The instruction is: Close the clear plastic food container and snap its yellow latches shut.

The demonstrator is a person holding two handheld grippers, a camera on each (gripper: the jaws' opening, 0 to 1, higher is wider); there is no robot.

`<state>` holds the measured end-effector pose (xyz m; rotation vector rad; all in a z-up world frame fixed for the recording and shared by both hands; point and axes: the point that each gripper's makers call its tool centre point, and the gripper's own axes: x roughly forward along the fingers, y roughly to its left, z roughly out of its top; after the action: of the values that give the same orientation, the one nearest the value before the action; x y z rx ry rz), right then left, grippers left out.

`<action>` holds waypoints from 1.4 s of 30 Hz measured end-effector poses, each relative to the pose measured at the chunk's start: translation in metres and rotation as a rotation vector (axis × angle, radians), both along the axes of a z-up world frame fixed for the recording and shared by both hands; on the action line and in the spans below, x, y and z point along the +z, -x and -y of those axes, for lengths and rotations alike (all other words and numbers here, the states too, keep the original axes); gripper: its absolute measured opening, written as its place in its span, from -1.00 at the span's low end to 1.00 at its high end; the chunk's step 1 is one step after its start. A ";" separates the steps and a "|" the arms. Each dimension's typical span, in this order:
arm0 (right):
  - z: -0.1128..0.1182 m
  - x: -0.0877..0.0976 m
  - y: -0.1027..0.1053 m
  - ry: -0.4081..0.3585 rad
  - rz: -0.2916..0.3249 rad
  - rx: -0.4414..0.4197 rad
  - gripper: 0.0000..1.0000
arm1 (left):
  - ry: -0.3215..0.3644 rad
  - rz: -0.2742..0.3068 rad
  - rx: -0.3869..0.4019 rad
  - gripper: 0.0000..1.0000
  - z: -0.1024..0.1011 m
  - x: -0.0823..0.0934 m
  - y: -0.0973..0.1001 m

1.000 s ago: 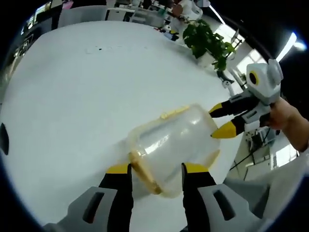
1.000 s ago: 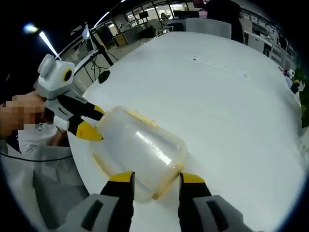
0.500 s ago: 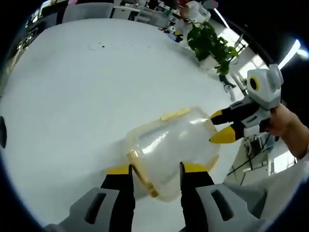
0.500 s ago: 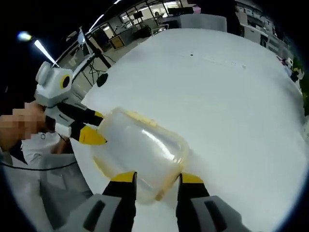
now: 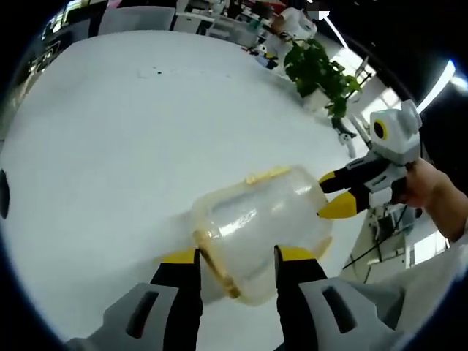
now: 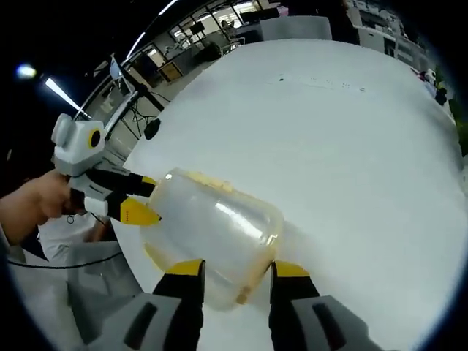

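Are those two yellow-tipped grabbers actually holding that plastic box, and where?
Yes, it seems: the clear container sits between both. The left gripper straddles one end, the right gripper the opposite end. How firm either grip is cannot be told.

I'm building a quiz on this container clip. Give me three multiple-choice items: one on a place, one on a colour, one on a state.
1. The container rests on:
A. a white table
B. a shelf
C. a chair

2. The container's latches are:
A. red
B. yellow
C. blue

3. The left gripper's jaws are:
A. apart, either side of the container's end
B. shut on a cloth
C. far above the table

Key: 1 A, the white table lies under it. 2 B, yellow strips edge the clear plastic. 3 A, one jaw shows on each side.
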<state>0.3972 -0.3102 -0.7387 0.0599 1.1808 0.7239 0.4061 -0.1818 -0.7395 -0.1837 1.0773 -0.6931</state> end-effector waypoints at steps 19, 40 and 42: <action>0.005 0.017 0.010 0.039 0.090 0.160 -0.36 | -0.060 0.335 -0.261 -0.48 -0.003 0.033 -0.008; -0.039 0.053 0.003 -0.042 0.466 0.613 -0.40 | -0.011 0.472 -0.567 -0.59 0.050 0.045 0.013; -0.046 0.054 0.003 -0.050 0.483 0.625 -0.41 | -0.023 0.486 -0.578 -0.59 0.053 0.045 0.010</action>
<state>0.3941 -0.2645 -0.6847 -0.4401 0.7064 1.2345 0.3959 -0.2351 -0.6949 0.3201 0.6609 -1.1705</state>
